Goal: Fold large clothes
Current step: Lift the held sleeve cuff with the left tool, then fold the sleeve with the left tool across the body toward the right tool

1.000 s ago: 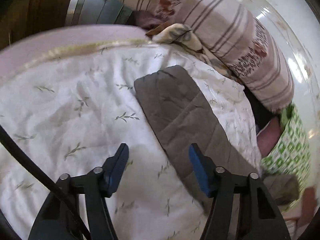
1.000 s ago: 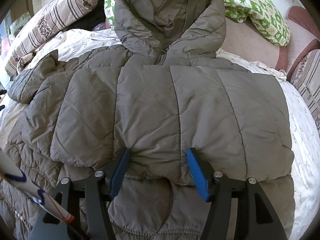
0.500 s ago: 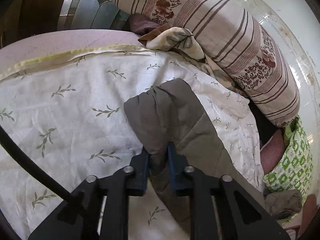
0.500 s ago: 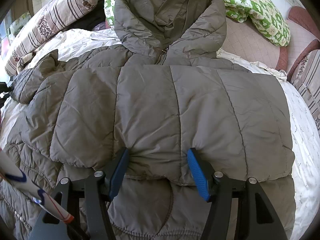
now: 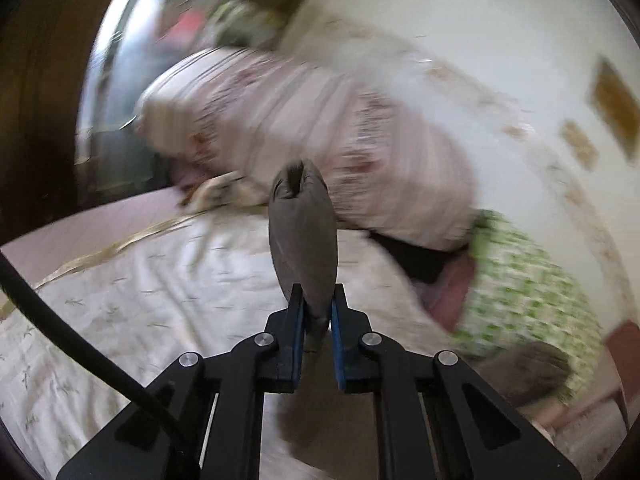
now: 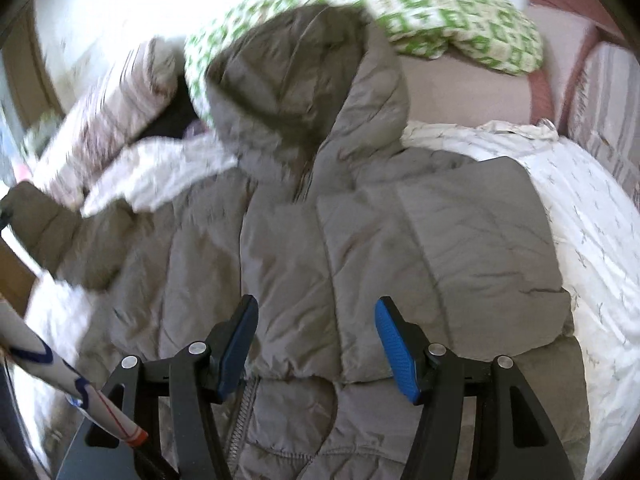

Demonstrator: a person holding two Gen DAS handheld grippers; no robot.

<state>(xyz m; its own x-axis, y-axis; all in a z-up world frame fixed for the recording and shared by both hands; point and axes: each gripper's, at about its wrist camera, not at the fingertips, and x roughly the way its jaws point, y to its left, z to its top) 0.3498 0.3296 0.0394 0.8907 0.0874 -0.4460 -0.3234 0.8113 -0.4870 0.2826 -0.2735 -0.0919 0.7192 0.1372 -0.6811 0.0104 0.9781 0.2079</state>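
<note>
Item: grey padded jacket [image 6: 360,240], lying spread on a white leaf-print bedsheet [image 6: 592,240], hood [image 6: 304,92] reaching toward a green-and-white pillow [image 6: 452,12]. Left gripper [image 5: 313,312]: jaws clenching the jacket's sleeve [image 5: 302,232], cuff standing upright beyond the tips, striped pillow [image 5: 304,128] blurring behind. Right gripper [image 6: 316,344]: jaws standing apart, released, hovering over the jacket's folded lower edge, which is lying between and beneath them.
</note>
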